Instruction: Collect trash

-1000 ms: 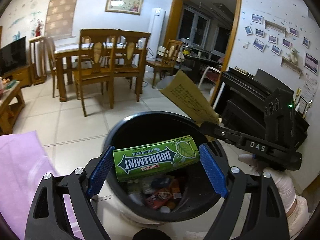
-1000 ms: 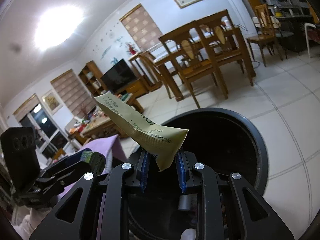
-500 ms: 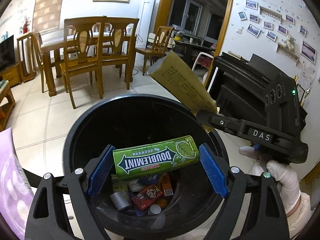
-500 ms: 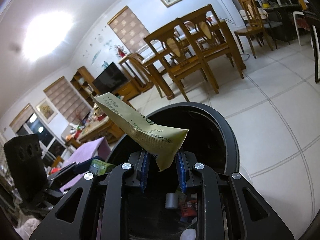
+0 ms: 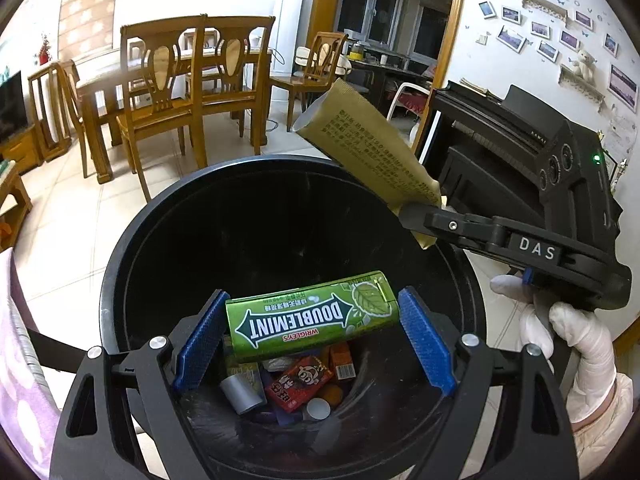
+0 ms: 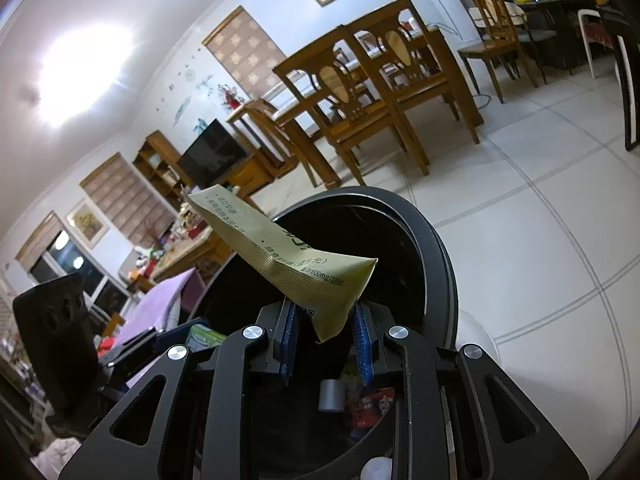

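Green Doublemint gum pack point(image 5: 310, 314), one, clamped lengthwise between blue pads of left gripper point(image 5: 312, 338), over mouth of one black trash bin point(image 5: 120, 256). One gold sachet point(image 6: 288, 256) pinched by its lower end in nearly closed right gripper point(image 6: 325, 344), above same bin's rim. Several wrappers plus one grey cylinder point(image 5: 242, 394) on bin floor. One white-gloved hand point(image 5: 568, 332) on right handle.

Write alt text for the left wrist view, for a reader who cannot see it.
The left gripper holds a green Doublemint gum pack crosswise between its blue pads above an open black trash bin with wrappers at the bottom. At right, the right gripper, in a white-gloved hand, pinches a tan paper sachet over the rim.
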A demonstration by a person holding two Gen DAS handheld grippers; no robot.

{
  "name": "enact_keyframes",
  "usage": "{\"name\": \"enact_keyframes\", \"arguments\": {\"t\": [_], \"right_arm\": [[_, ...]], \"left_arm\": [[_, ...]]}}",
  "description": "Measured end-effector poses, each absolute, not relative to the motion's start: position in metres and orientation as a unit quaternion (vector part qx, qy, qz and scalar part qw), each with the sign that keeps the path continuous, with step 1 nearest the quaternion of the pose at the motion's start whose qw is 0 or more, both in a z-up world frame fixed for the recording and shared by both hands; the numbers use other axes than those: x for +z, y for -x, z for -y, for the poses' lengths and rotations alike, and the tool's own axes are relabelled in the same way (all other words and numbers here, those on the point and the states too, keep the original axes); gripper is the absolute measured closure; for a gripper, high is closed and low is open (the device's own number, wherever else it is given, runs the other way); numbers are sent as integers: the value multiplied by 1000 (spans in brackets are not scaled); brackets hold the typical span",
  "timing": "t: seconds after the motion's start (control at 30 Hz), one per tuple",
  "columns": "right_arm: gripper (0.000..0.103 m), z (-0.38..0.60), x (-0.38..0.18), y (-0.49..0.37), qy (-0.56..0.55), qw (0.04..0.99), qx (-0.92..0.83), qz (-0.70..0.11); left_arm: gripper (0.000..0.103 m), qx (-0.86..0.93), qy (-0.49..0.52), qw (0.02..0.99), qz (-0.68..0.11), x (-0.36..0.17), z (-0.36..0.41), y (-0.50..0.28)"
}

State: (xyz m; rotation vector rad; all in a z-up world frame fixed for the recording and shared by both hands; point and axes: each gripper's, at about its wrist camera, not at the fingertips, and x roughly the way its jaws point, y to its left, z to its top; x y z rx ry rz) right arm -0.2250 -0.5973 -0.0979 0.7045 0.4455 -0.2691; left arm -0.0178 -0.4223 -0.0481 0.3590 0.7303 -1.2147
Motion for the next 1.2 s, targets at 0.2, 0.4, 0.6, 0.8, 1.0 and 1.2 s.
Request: {"name": "enact_keyframes", "arguments": {"t": [0.2,0.4,0.6,0.8,1.0,1.2], "right_arm": [[77,592,-100,223,-344,903,-131,-221],[77,592,-101,221,-341,903,-134,-223],[77,591,-105,220,-346,901,-135,-224],[44,587,-102,221,-348,903,-135,-213],[38,580,-97,216,-345,906,-129,-209],[25,572,-85,212,-341,910,-125,-202]], "left_arm": [[19,-554,-173,743,-332,-49,424,23],[19,-557,-174,742,-330,-50,425,26],[18,-555,-179,743,-328,-49,424,27],[17,-554,-171,748,-322,-43,416,27],[6,-556,-167,754,-307,-34,403,27],[5,-556,-170,755,-302,-29,390,29]]}}
